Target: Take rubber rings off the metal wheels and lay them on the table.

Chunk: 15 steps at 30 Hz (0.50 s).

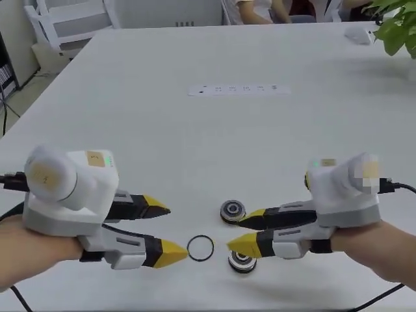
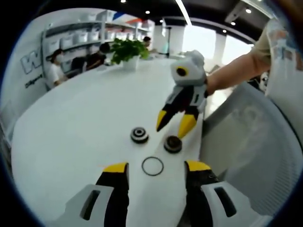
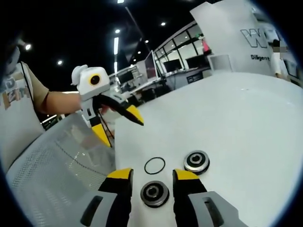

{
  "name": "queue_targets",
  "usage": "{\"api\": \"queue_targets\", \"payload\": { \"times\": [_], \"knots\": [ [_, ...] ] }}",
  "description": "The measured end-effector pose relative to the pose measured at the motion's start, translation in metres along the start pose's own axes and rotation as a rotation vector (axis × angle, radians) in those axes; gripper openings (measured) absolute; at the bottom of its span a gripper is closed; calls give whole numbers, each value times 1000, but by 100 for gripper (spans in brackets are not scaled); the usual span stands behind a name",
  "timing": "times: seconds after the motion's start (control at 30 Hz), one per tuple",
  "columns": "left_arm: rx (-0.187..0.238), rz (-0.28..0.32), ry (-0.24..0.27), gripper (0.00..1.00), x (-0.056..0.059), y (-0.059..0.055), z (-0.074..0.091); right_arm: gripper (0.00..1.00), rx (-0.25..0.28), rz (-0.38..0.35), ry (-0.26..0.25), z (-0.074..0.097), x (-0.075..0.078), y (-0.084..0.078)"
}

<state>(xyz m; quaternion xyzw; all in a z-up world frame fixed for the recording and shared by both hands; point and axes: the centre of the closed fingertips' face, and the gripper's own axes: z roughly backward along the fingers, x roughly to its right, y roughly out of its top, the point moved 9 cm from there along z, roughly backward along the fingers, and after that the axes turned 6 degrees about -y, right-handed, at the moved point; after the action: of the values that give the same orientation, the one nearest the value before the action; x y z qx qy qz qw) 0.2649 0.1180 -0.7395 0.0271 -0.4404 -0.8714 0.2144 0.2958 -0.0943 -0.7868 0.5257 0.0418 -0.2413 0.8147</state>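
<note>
On the white table [image 1: 195,143], close to the near edge, one black rubber ring [image 1: 188,248] lies flat and loose, touching neither wheel. Just right of it sit two metal wheels: the far wheel [image 1: 232,211] stands clear in the open, and the near wheel [image 1: 242,261] is partly tucked under a yellow jaw tip.

Over on the left, the left gripper [image 1: 175,230] points inward with its jaws spread wide and nothing between them. Its lower tip is just beside the ring. In the left gripper view, the ring lies on the table just ahead of the gap between those jaws, with both wheels beyond it.

Facing it from the other side is the right gripper [image 1: 234,234], also parted and clamping nothing. In the right gripper view, the near wheel sits squarely between its two yellow tips. Whether either tip touches the wheel, I cannot tell. The far wheel lies off beyond its upper jaw, and the ring is just past the near wheel.

Both wheels show dark rims around bright metal, but I cannot tell whether that is rubber.

Further up the table a white power strip [image 1: 239,90] lies flat, well apart from the action, and a green plant [image 1: 396,26] leans in at the far right corner.
</note>
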Motion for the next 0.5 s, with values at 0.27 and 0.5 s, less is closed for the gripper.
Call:
{"api": "queue_targets", "payload": {
  "times": [0.27,0.5],
  "knots": [
    [-5,-13,-17,48,0,5,-10,33,2,-2,-19,10,0,-8],
    [-22,-29,-38,47,1,8,-21,34,-1,-11,-30,15,0,-18]
  ]
}}
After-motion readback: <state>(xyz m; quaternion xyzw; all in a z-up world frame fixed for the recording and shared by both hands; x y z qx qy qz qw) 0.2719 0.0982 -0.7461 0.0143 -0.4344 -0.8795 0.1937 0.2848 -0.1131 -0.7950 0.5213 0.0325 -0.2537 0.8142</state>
